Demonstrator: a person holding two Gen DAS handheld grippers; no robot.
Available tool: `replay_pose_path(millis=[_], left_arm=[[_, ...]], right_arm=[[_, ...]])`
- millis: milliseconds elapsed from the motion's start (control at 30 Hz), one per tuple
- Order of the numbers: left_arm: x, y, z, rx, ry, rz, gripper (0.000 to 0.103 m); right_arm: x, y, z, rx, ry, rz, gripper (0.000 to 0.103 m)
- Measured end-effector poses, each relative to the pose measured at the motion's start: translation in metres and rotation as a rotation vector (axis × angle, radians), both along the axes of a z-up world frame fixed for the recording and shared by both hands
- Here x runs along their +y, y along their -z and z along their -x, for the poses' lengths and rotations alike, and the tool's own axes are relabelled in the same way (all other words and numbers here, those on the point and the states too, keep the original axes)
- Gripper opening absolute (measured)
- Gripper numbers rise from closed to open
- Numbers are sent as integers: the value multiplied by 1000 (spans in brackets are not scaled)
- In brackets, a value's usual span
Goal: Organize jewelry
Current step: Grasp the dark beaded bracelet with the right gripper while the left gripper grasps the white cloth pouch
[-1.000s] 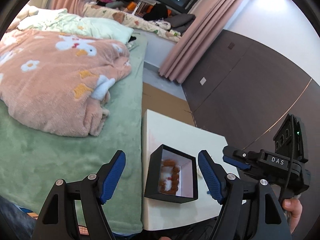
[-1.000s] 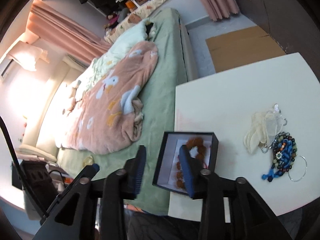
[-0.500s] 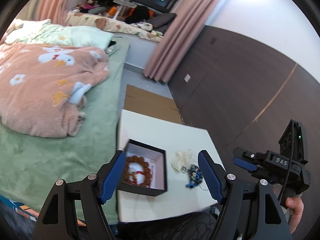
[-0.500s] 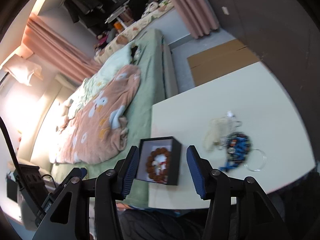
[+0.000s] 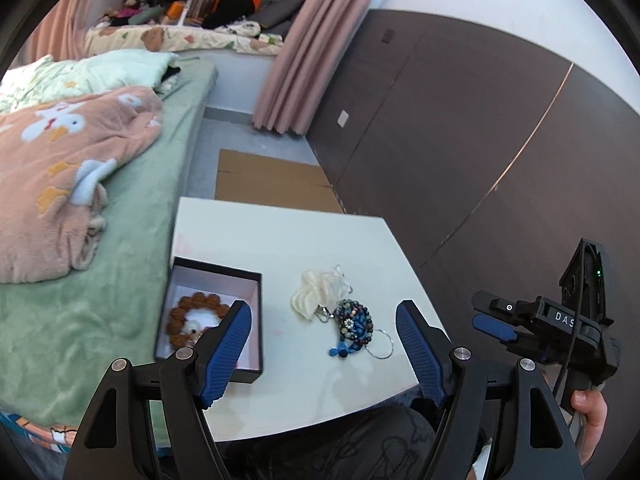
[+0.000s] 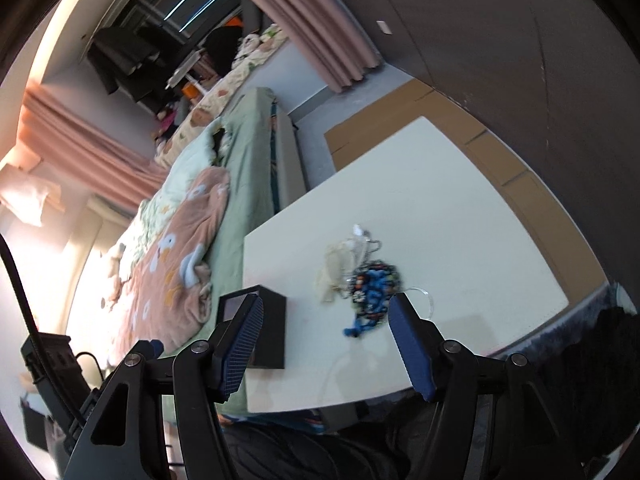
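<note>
Right tongs just widened, empty; left tongs wide; bracelet only in left view.

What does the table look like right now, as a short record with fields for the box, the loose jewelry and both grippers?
table: white top, beside a bed
box: black open box, brown bead bracelet inside
loose jewelry: tangled pile right of the box, with a white piece, dark and blue beads, thin metal ring
left gripper: open, empty
right gripper: jaws just opened further, empty, above the pile
</note>
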State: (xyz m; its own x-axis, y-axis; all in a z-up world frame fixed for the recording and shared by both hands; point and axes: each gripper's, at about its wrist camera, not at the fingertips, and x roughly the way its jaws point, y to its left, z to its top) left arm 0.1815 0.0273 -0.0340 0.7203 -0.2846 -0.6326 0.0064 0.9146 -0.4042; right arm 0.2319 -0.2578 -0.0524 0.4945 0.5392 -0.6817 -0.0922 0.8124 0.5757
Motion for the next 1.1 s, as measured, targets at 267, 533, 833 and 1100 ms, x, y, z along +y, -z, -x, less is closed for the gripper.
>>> replay_pose_path(millis=[267,533,833,1100], left_arm=[[-27,19,-35,45,34,-35,75],[-44,45,-69,100,49,-52,63],[-56,76,-101,153,62,-45,54],[-71,105,-128,200,82,-66,49]], right_arm=[[-18,42,-19,69,13,-22,66],[-22,73,-38,117,-11,-45,66],[-24,93,-51,150,-28,-42,65],[-28,99,-56,164,-15,-39,65]])
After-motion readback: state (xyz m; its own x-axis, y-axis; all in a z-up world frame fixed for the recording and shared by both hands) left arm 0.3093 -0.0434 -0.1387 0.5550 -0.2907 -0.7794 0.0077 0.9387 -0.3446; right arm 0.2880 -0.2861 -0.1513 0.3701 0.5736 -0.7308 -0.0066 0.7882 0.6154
